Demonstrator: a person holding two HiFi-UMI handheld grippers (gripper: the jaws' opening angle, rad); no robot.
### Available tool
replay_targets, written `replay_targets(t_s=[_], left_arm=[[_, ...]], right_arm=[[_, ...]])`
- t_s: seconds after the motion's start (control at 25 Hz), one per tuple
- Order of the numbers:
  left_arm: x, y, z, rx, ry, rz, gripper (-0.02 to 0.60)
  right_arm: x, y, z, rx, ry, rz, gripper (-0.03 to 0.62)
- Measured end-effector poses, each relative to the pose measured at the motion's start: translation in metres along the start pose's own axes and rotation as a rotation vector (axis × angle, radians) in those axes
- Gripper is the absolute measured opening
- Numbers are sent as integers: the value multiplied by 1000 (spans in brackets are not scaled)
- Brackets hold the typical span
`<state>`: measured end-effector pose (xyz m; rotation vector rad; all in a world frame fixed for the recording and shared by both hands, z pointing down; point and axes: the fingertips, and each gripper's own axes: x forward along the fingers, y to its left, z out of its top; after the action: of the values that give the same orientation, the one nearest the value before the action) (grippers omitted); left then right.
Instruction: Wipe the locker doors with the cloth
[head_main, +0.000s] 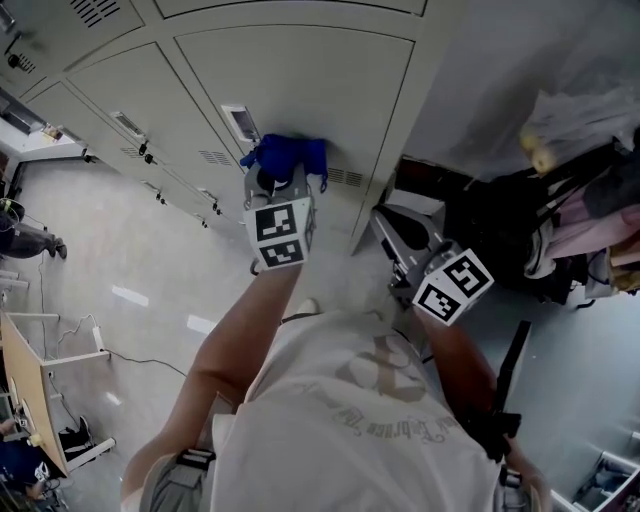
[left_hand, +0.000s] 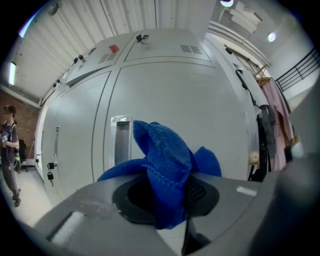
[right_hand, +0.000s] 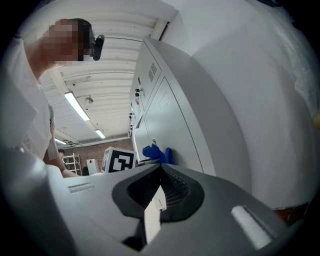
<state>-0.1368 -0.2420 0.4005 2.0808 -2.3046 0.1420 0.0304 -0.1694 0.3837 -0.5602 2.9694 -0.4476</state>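
A bunched blue cloth (head_main: 285, 157) sticks out of my left gripper (head_main: 284, 178), which is shut on it. The cloth (left_hand: 167, 160) is held up at the pale grey locker door (head_main: 300, 80), just right of the door's metal handle recess (left_hand: 121, 140). From the right gripper view, the cloth (right_hand: 159, 154) lies against the door (right_hand: 172, 115). My right gripper (head_main: 392, 228) hangs lower and to the right, beside the locker's corner. Its jaws are closed with nothing between them (right_hand: 160, 195).
More locker doors with padlocks (head_main: 150, 155) run off to the left. Hanging clothes and bags (head_main: 570, 220) crowd the right side past the locker's side wall (head_main: 480, 80). A desk (head_main: 30, 390) stands at the lower left. A person (left_hand: 9, 150) stands far left.
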Motion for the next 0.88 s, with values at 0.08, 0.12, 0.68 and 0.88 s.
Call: replay_targets(t_s=[0.08, 0.12, 0.68, 0.88], left_arm=[[-1, -16, 5, 35, -18, -39, 109], [-2, -25, 6, 52, -24, -62, 110], [0, -118, 7, 150, -72, -274, 114], [-6, -147, 0, 201, -57, -345, 114]], right_arm=[[-3, -1, 1, 0, 1, -2, 7], [-6, -2, 0, 1, 2, -7, 7], [-26, -30, 0, -1, 13, -46, 6], [-33, -36, -2, -1, 25, -63, 8]])
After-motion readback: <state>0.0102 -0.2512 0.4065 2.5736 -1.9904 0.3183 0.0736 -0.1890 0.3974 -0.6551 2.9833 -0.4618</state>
